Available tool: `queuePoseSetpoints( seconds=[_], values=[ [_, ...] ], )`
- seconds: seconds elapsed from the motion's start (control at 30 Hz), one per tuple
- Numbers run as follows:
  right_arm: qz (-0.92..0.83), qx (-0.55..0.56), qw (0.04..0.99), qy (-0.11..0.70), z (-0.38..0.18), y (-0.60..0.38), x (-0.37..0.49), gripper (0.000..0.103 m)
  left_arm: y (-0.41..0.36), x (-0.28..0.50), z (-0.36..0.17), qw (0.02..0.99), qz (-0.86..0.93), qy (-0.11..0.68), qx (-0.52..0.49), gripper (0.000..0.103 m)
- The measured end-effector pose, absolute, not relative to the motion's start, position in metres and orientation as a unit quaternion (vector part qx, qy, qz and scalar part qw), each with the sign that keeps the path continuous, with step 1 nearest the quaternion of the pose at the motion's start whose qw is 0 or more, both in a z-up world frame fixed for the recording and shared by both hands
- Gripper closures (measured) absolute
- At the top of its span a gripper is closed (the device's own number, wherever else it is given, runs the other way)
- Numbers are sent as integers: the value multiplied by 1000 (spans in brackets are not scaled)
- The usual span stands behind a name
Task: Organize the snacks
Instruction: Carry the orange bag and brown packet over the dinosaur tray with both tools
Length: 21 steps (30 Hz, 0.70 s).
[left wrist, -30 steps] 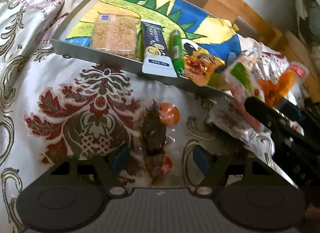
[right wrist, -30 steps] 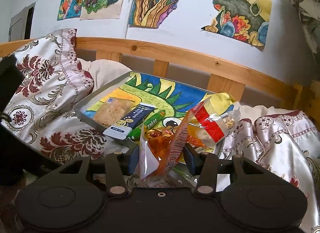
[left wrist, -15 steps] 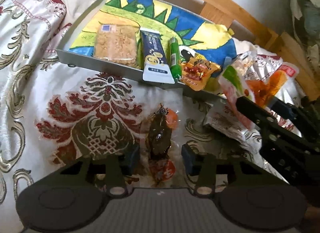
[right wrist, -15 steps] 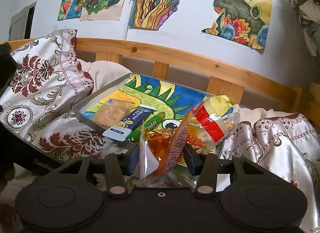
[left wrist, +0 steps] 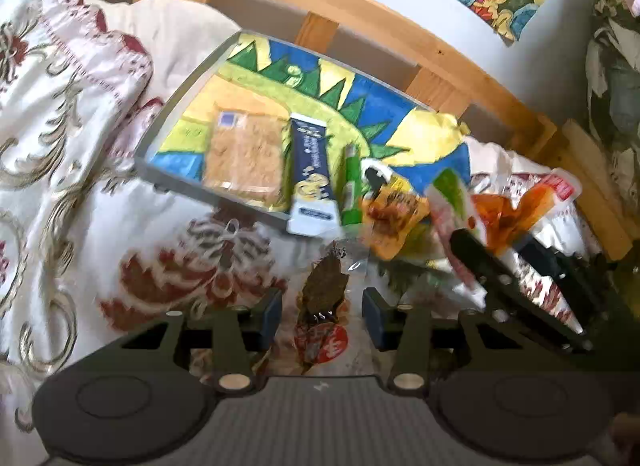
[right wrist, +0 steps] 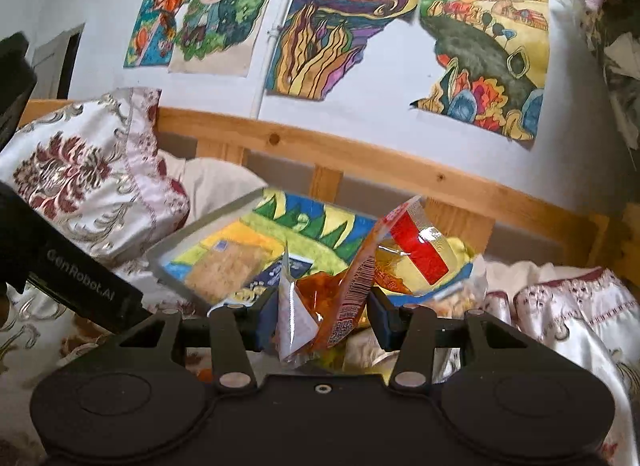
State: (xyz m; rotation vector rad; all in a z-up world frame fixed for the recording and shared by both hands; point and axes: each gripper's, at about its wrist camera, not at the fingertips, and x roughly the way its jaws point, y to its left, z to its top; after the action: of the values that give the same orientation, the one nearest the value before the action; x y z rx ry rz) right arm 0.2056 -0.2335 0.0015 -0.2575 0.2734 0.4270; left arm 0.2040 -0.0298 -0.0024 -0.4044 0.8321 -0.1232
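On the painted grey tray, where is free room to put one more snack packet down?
The painted grey tray is bare across its far half, behind the beige cracker packet, the dark blue bar and the green stick. Its left edge is also free. The near right corner is crowded around the orange packet.

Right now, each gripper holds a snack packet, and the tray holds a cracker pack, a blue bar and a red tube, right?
Nearly. The tube is green, not red, as the left wrist view shows. The rest holds: the left gripper has a dark packet, the right gripper an orange packet, and the tray holds the cracker pack and blue bar.
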Motion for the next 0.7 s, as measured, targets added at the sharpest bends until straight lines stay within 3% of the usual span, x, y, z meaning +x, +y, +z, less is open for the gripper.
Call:
queuePoseSetpoints(
  seconds=[0.43, 0.7],
  values=[
    [171, -92, 973, 126, 1, -258, 250, 53, -29, 218, 19, 894, -57, 381, -229, 55],
    [169, -94, 972, 130, -4, -257, 276, 52, -55, 281, 32, 916, -54, 348, -193, 55]
  ],
)
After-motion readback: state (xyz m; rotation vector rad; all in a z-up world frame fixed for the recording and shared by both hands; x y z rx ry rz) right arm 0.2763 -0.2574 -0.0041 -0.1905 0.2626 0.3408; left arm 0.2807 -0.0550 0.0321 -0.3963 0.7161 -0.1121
